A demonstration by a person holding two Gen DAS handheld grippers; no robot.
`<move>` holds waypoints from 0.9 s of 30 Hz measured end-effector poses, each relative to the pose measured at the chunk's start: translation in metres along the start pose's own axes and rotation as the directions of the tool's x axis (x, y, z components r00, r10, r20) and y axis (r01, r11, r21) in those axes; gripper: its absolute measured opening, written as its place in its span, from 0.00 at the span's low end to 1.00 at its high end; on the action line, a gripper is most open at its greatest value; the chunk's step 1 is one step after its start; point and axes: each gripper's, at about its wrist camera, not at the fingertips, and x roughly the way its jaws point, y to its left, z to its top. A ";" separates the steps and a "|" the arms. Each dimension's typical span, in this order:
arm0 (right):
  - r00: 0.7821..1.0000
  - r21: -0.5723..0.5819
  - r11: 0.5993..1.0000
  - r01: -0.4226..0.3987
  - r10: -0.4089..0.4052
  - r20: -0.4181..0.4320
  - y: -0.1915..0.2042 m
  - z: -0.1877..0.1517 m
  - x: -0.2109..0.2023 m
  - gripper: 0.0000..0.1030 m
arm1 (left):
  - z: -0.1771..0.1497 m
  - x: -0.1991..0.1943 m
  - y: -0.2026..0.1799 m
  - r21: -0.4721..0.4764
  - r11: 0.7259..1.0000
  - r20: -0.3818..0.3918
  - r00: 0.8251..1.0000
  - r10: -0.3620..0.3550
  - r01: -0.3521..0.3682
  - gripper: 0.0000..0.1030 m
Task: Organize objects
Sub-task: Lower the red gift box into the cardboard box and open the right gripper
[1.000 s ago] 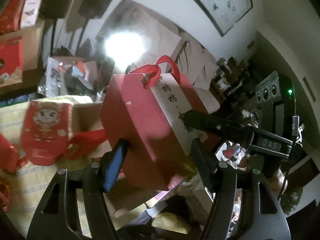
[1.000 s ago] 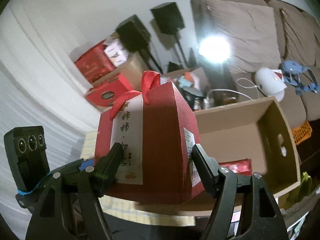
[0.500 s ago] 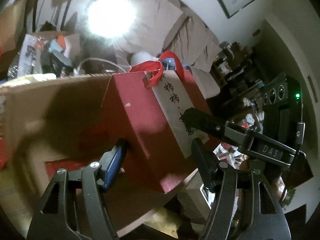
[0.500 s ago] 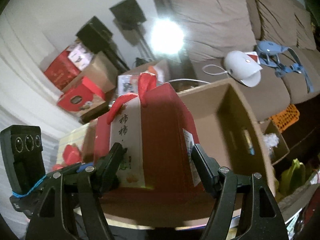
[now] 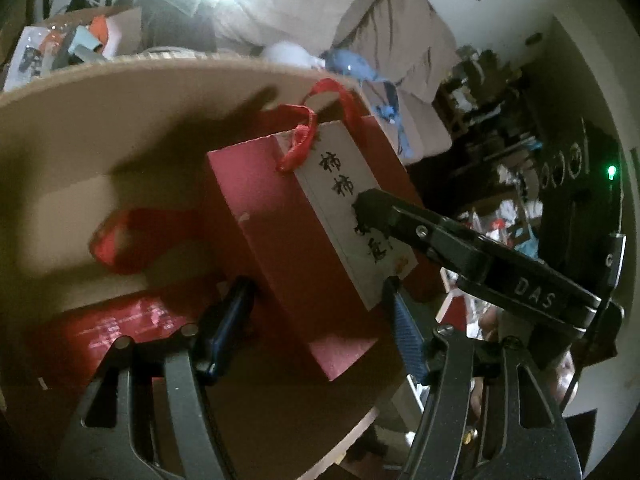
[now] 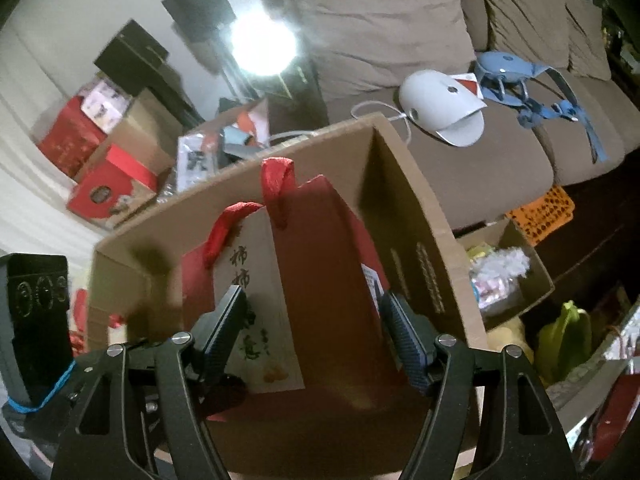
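A red gift box (image 5: 304, 236) with a red ribbon handle and a pale label with black characters hangs tilted inside a large open cardboard carton (image 5: 120, 120). My left gripper (image 5: 316, 304) is shut on its lower sides. One of the fingers (image 5: 380, 212) of my right gripper presses on the label face. In the right wrist view my right gripper (image 6: 312, 308) is shut on the same gift box (image 6: 324, 272), which sits low between the carton's walls (image 6: 404, 208). A flat red package (image 5: 120, 328) lies on the carton floor beside it.
A brown sofa (image 6: 500, 160) stands behind the carton with a white domed device (image 6: 440, 108) and a blue strap harness (image 6: 516, 76) on it. A smaller cardboard box (image 6: 508, 276) of oddments sits to the right. Red boxes (image 6: 108, 184) are stacked at the left.
Both grippers carried the red gift box over and down into the cardboard carton. Its walls now surround the box, and the views tilt further downward.
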 end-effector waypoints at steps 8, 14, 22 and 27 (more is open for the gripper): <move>0.997 0.013 0.997 0.072 -0.072 -0.015 -0.013 -0.011 -0.005 0.71 | -0.016 0.012 -0.017 0.059 0.998 -0.064 0.998 -0.018 0.022 0.60; 0.998 0.011 0.999 0.042 -0.043 0.052 -0.003 -0.014 -0.033 0.70 | -0.020 -0.010 -0.019 0.081 0.997 -0.044 0.999 -0.009 0.013 0.73; 0.994 -0.081 0.996 0.027 -0.018 0.106 0.048 -0.016 -0.055 0.73 | -0.031 -0.073 -0.003 0.119 0.992 0.041 0.998 0.047 -0.052 0.84; 0.993 -0.124 0.991 0.044 -0.029 0.116 0.076 -0.022 -0.051 0.76 | -0.041 -0.105 0.013 0.122 0.986 0.096 0.990 0.105 -0.116 0.85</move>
